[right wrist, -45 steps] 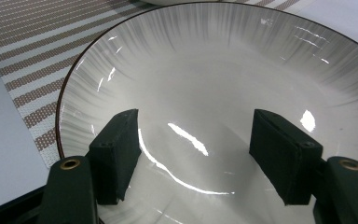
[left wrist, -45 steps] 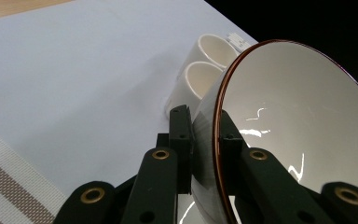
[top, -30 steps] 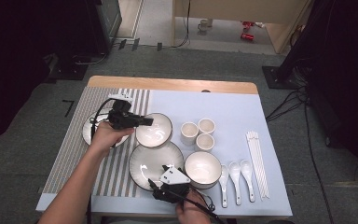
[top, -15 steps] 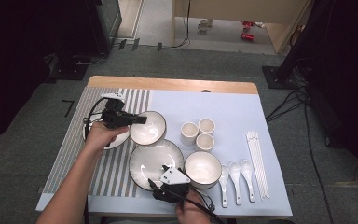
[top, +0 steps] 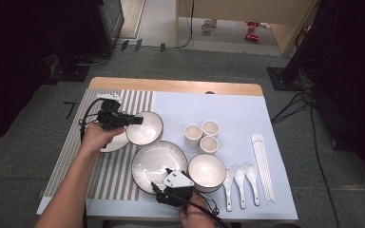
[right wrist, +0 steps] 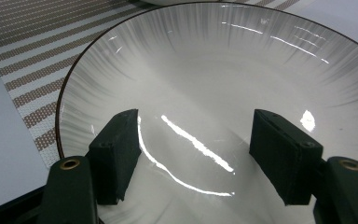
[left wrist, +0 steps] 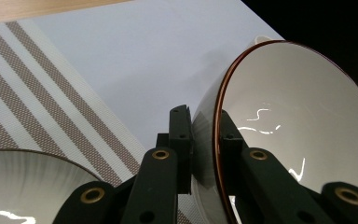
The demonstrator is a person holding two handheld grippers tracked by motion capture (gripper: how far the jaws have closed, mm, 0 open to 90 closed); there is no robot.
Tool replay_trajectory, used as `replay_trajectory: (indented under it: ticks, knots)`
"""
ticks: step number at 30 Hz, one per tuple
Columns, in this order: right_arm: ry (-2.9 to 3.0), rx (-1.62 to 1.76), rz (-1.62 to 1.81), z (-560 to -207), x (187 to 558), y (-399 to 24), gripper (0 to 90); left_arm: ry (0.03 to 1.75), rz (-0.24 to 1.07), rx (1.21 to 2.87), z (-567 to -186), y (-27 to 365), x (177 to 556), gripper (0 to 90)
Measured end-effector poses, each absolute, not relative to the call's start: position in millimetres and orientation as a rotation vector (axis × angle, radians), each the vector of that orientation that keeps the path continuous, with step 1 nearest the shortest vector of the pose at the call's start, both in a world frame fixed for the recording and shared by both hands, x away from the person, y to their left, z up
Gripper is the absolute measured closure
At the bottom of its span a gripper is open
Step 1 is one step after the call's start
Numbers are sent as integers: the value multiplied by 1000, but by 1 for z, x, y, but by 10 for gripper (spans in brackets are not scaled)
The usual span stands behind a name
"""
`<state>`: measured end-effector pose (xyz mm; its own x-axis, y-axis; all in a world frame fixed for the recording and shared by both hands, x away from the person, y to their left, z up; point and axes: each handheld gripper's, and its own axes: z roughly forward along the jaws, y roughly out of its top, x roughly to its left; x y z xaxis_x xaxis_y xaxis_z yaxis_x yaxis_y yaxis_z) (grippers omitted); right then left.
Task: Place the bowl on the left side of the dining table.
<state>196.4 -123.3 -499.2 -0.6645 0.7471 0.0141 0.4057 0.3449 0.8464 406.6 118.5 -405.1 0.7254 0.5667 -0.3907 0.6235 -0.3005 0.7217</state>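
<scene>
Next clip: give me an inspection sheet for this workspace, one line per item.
Surface: table with a pale blue mat and a striped mat.
Job's things: bowl clamped by its rim; big plate under the right gripper.
Clutter: small plate, second bowl, three cups, three spoons, chopsticks.
Grippers: left gripper shut on bowl; right gripper open over the big plate.
Cables: black cable trails from the left gripper.
Surroundings: carpet, floor cables, red can.

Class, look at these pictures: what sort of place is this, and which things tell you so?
Probably a lab or studio set up for recording table-setting, not a home: cables trail over grey carpet, dark stands flank the table, and bowls, cups and spoons lie in neat groups.
</scene>
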Motion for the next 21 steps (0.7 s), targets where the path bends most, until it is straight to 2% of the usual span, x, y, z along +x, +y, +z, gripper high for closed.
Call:
replay_trajectory:
  ticks: [21]
  knots:
    - [2239, 1016, 1246, -499, 196, -123, 329, 980, -31, 1988, -415, 140, 417, 825]
